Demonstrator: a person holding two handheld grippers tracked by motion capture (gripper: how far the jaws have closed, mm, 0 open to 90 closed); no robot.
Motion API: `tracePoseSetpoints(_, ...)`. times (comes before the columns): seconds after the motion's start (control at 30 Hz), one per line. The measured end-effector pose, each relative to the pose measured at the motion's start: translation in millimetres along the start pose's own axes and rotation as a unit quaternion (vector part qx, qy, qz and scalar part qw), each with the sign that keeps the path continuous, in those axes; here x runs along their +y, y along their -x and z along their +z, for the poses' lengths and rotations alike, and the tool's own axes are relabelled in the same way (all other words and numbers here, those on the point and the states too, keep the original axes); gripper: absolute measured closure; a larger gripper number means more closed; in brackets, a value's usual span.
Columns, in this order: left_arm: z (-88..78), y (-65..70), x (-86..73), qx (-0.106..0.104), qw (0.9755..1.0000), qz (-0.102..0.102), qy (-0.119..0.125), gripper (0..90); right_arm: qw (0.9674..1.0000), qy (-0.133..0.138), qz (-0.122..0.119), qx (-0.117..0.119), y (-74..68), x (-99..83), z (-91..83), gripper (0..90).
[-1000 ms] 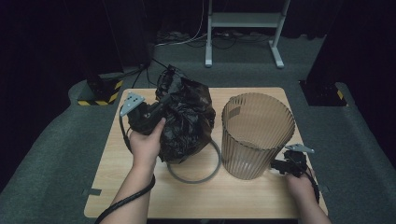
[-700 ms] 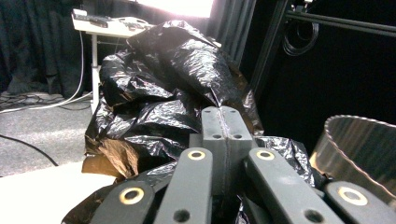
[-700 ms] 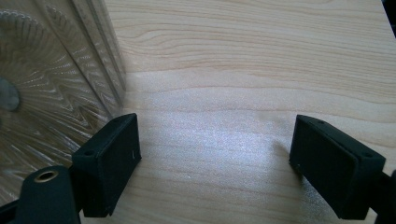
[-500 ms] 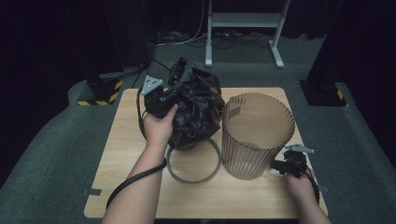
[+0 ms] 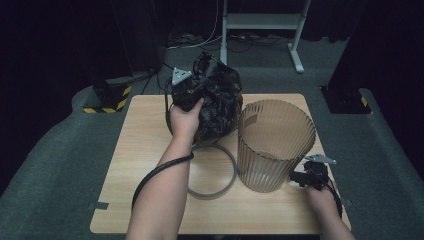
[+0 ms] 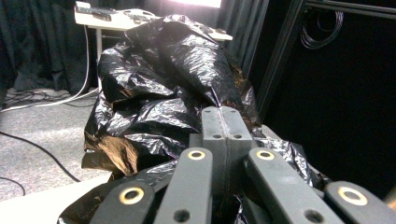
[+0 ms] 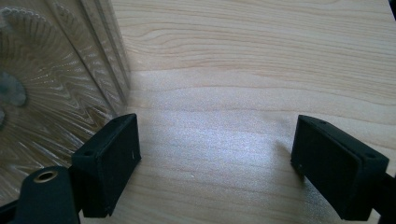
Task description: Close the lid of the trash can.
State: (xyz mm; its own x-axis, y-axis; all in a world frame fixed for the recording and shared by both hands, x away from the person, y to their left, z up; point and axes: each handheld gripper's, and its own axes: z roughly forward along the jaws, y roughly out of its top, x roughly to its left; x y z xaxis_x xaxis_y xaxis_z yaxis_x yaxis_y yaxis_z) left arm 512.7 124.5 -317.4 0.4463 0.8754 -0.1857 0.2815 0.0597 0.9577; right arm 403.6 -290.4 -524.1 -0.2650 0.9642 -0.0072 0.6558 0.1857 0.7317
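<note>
- Left gripper, jaws clenched together, presses against black bag.
- Right gripper released beside ribbed bin.
- Wooden table on grey carpet; dark curtains behind.

Dim surround, lit tabletop (window glare behind), slight blur.

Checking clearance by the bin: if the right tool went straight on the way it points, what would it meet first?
Probably the wooden tabletop: the open right tool points down at bare wood, with the ribbed clear bin just beside one finger.
</note>
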Motion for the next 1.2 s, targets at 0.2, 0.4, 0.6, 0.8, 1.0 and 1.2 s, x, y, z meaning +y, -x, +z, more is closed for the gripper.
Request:
tracePoseSetpoints(0.2,24.9,5.1,0.5,-0.002,0.9999,-0.016,0.004,90.0,1.0000,0.001,-0.001,-0.002,-0.6,-0.4,-0.4,15.8)
tracePoseSetpoints(0.4,50.8,13.0,-3.2,-0.001,0.9998,-0.018,-0.005,90.0,1.0000,0.001,0.000,-0.002,-0.9,-0.6,-0.6,15.9)
tracePoseSetpoints(0.6,68.5,23.1,-11.4,-0.013,0.9996,-0.014,-0.020,90.0,1.0000,0.003,-0.003,-0.001,-0.8,-1.0,-0.9,16.2)
tracePoseSetpoints(0.8,78.9,32.4,-33.1,-0.025,0.9986,-0.002,-0.047,90.0,1.0000,0.003,-0.003,-0.002,-1.0,-1.2,-1.1,16.4)
tracePoseSetpoints(1.0,81.3,35.2,-51.6,-0.045,0.9968,-0.002,-0.066,90.0,1.0000,0.002,-0.004,-0.002,-1.0,-1.2,-1.2,16.4)
tracePoseSetpoints(1.2,80.2,35.4,-64.0,-0.072,0.9939,-0.011,-0.082,89.5,1.0000,0.003,-0.003,-0.003,-1.1,-1.2,-1.3,16.5)
